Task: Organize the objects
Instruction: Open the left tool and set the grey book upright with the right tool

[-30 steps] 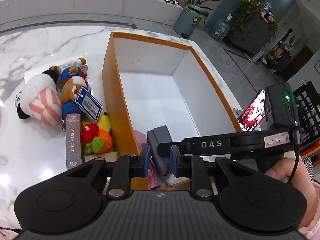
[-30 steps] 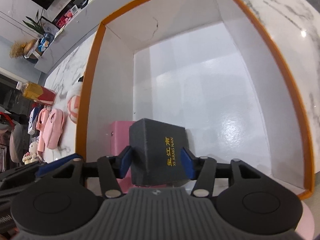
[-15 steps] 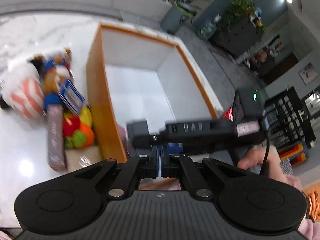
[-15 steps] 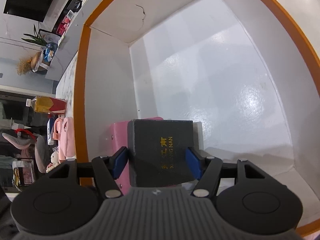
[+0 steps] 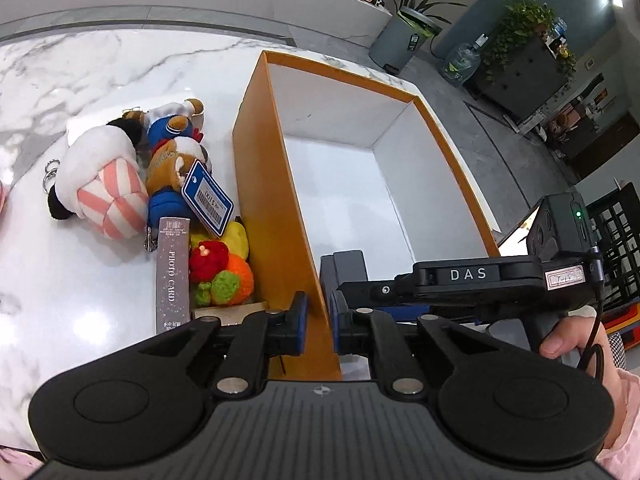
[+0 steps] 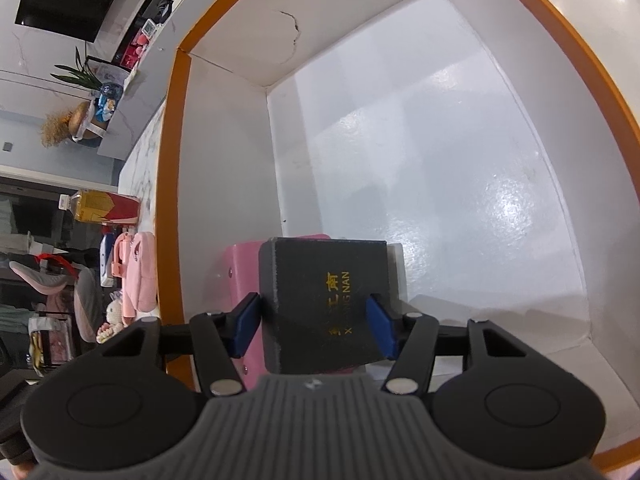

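Observation:
An orange box with a white inside (image 5: 276, 184) stands on the marble table; it also fills the right wrist view (image 6: 224, 152). My left gripper (image 5: 318, 318) straddles its near left wall, jaws slightly apart, holding nothing. My right gripper (image 6: 314, 326) is inside the box, its blue pads (image 6: 380, 328) on both sides of a dark grey box with gold lettering (image 6: 324, 296), which stands against a pink box (image 6: 240, 268). The grey box also shows in the left wrist view (image 5: 346, 266). Whether the pads press it I cannot tell.
Left of the orange box lie plush toys (image 5: 108, 176), a blue tag (image 5: 208, 198), a "PHOTO CARD" box (image 5: 173, 272) and knitted fruit (image 5: 222, 272). Pink items (image 6: 138, 276) and a bottle (image 6: 100, 206) lie beyond the box's left wall.
My left gripper closed, then reopened a little and shifted left over the box's wall. The right gripper lowered the grey box beside the pink one; its jaws look wider.

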A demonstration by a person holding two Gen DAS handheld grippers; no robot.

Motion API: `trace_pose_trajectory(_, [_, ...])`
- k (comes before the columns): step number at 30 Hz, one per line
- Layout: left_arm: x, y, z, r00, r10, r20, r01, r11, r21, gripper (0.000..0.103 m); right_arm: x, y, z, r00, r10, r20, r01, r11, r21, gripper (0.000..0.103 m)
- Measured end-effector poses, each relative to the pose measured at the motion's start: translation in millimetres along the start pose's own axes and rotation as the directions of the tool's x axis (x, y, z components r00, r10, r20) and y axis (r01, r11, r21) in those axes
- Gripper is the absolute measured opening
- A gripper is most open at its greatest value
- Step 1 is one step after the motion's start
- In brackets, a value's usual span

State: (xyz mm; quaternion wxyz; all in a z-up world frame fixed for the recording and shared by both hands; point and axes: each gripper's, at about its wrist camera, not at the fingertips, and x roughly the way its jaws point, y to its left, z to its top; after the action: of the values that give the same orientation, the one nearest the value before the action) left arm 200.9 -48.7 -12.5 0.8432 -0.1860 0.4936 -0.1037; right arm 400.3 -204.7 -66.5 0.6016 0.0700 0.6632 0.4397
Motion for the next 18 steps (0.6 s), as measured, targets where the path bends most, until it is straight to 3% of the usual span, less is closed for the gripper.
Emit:
trace_pose_trajectory(4, [-0.5, 1.7, 0.4, 1.000, -0.006, -0.003, 0.006, 1.000, -0.005, 0.014, 7.5, -3.1, 1.2, 0.996, 0.088, -0.031, -0.087, 0.995, 0.043, 0.051])
trace_pose_trajectory(10, [-0.6, -0.1, 0.0, 1.000, 0.002, -0.004, -0.002, 1.000, 0.002, 0.014, 5.7, 7.9, 0.3, 0.996, 0.071, -0.050, -0.072, 0.997, -0.025, 0.043])
trace_pose_trajectory(18, [-3.8, 1.9, -1.0, 1.000, -0.005, 0.002, 0.005, 1.000, -0.013, 0.014, 1.0, 18.8, -2.3, 1.000, 0.005, -0.026, -0.008, 0.996, -0.087, 0.046])
